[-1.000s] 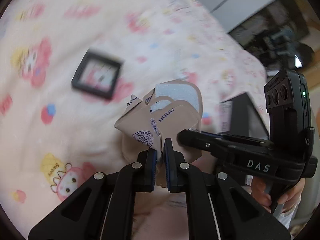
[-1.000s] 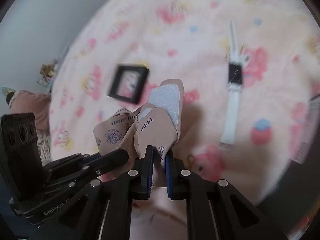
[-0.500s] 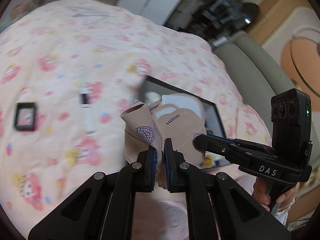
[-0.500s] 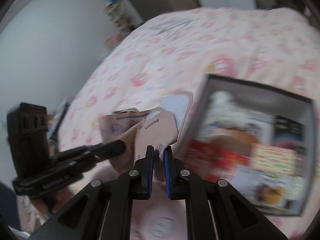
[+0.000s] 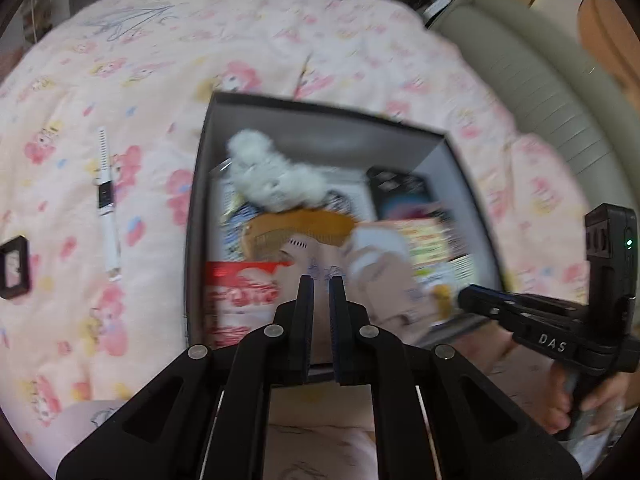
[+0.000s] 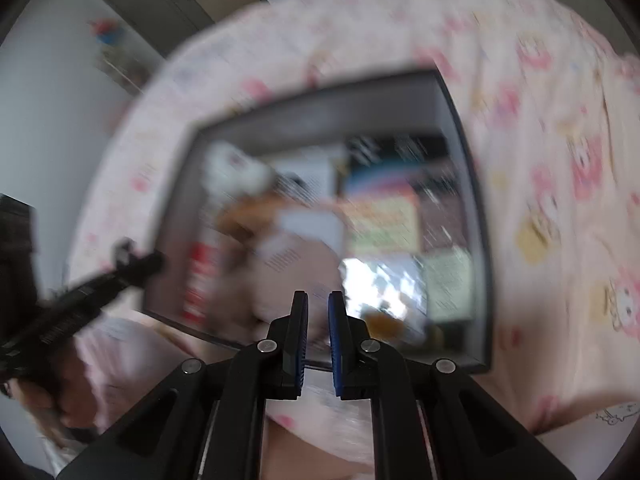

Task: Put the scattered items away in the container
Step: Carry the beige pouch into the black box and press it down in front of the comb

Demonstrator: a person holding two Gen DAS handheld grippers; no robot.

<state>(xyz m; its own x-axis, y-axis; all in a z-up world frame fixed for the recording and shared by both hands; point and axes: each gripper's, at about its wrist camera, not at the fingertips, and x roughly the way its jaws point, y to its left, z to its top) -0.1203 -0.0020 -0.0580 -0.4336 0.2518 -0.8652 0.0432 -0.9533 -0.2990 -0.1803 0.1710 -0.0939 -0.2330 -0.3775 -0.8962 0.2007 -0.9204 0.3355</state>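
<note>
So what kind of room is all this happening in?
Most likely a bedroom at home. A pink cartoon-print quilt covers a bed, a padded headboard curves along one side, and the box being filled sits on the quilt.

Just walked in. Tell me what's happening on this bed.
A person is tidying with a claw in each hand. The beige fabric pouch now lies in the dark box among other items; the left claw and right claw hover just over it, jaws slightly apart, gripping nothing. A white watch and small black frame are left on the blanket.
</note>
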